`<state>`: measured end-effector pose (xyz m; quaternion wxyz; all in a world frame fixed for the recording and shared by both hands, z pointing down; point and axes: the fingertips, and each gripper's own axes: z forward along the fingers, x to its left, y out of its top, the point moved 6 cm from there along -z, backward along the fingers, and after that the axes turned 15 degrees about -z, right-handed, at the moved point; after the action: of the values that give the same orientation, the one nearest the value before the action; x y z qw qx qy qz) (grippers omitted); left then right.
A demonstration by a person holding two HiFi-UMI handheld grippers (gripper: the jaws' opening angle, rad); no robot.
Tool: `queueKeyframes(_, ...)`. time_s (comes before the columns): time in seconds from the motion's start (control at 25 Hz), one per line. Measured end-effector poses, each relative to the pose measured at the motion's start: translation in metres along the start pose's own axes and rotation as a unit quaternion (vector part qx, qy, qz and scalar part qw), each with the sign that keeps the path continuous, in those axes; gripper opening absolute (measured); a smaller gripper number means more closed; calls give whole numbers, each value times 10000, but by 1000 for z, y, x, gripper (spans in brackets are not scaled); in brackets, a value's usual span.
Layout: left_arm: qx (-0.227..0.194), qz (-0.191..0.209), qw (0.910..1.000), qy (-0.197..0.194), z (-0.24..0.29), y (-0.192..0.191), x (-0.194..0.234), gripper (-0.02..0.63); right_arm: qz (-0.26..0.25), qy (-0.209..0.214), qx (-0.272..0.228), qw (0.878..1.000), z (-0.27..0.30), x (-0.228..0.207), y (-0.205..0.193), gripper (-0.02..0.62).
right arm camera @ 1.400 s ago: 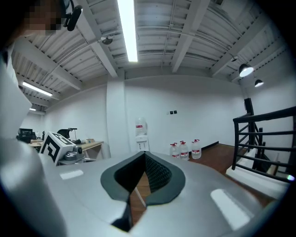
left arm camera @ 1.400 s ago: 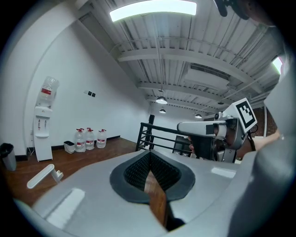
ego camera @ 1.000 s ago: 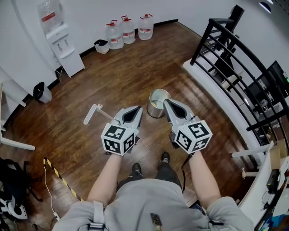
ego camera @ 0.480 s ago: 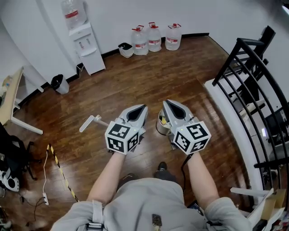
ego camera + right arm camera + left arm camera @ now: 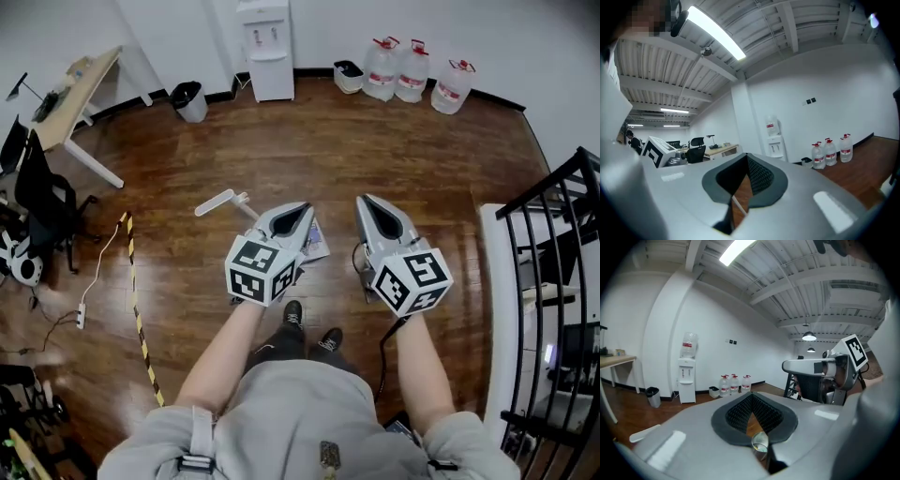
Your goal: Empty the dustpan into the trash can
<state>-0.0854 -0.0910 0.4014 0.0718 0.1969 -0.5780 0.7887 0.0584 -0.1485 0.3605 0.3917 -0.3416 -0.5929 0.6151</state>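
Plainly nothing is held: the left gripper (image 5: 305, 208) and right gripper (image 5: 366, 201) both have their jaws clenched shut and empty. The dustpan (image 5: 218, 202) lies on the floor at frame centre, its white handle poking out left of the left gripper and its pan mostly hidden beneath. We should open one set of jaws, take the handle squarely, and carry it level to the metal trash can (image 5: 760, 442), which shows through the left jaws
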Motion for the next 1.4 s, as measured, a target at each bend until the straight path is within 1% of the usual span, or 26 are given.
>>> queueKeyframes(0.2,-24,-45,9977,680,-6,-15,60,5,0,438,335,9985,46,20,-19,0)
queueKeyframes(0.32,-51,-192,9936,1115,-7,-29,103,5,7,624,520,9967,69,29,-27,0)
queueKeyframes(0.4,38,-344,9908,1309,-7,-45,132,5,21,715,631,9954,81,36,-33,0)
queueKeyframes(0.44,124,-427,9894,1384,-8,-55,146,22,30,753,691,9948,87,40,-37,0)
queueKeyframes(0.56,443,-579,9825,1716,-6,-84,190,120,38,816,877,9928,103,48,-49,0)
queueKeyframes(0.6,536,-585,9794,1855,-5,-93,203,163,43,816,937,9922,106,49,-53,0)
queueKeyframes(0.72,723,-690,9688,2269,-1,-116,237,217,80,778,1110,9907,113,50,-64,0)
queueKeyframes(0.84,756,-903,9589,2582,9,-129,268,286,74,697,1267,9895,116,48,-71,0)
queueKeyframes(0.96,587,-952,9549,2752,20,-130,290,322,34,544,1409,9885,116,41,-76,0)
queueKeyframes(1.12,291,-869,9545,2838,37,-123,306,334,35,288,1567,9872,113,24,-84,0)
queueKeyframes(1.28,259,-662,9543,2903,55,-115,310,331,107,140,1675,9857,109,13,-90,0)
queueKeyframes(1.32,249,-610,9537,2934,57,-112,311,316,130,108,1689,9855,108,11,-91,0)
queueKeyframes(1.36,236,-588,9531,2959,59,-109,311,280,150,78,1700,9853,107,9,-91,0)
queueKeyframes(1.4,225,-597,9527,2971,60,-106,312,225,165,50,1708,9852,106,8,-92,0)
